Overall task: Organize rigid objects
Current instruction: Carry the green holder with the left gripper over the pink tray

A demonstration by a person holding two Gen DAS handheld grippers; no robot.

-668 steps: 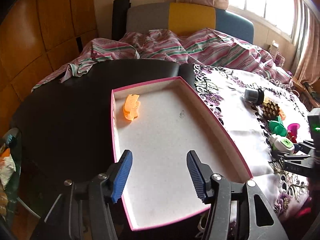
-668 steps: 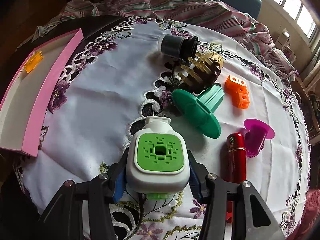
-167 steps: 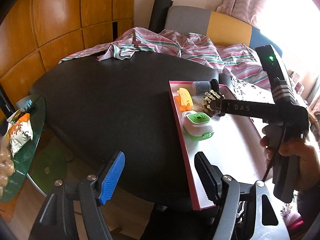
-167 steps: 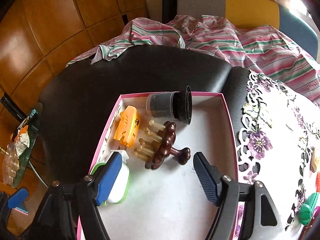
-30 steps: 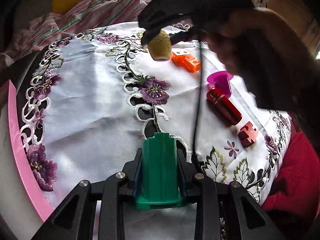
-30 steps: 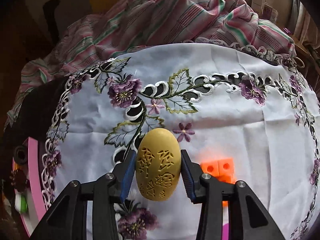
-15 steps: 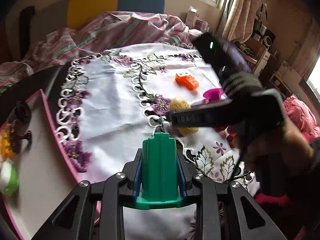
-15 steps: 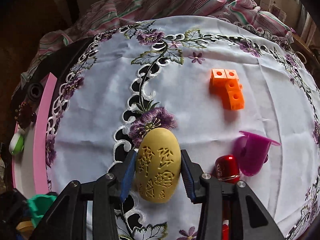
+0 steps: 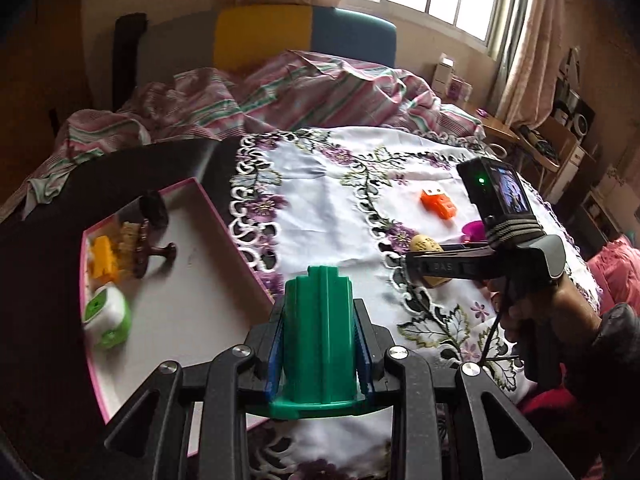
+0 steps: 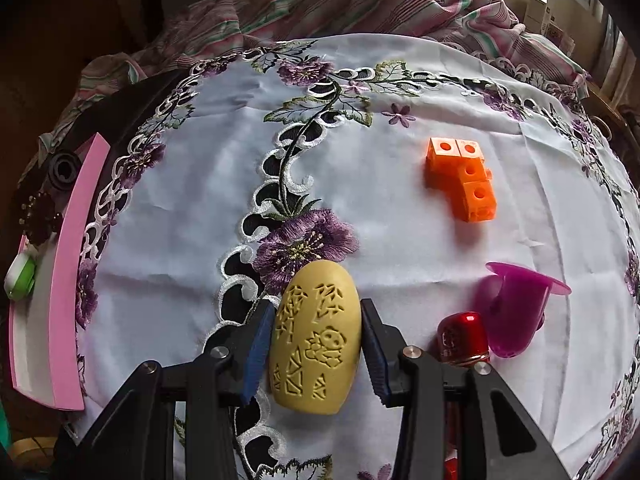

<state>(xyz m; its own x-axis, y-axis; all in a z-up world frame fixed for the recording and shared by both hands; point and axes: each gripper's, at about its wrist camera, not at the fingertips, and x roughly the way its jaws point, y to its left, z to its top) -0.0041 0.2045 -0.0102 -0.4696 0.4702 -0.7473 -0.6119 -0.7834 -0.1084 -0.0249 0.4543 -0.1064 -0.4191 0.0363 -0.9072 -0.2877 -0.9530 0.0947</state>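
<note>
Embroidered floral tablecloth (image 10: 400, 216) over a dark table, pink-rimmed tray (image 9: 224, 224) at its left edge. Left gripper (image 9: 320, 344) clamped on a green ribbed piece (image 9: 318, 320), held just above the tray's near corner. Right gripper (image 10: 316, 344) clamped on a carved yellow egg (image 10: 314, 340) over the cloth. Carry step, probably; next, lowering into bare tray floor, clear of green-and-white gadget (image 9: 106, 314).
</note>
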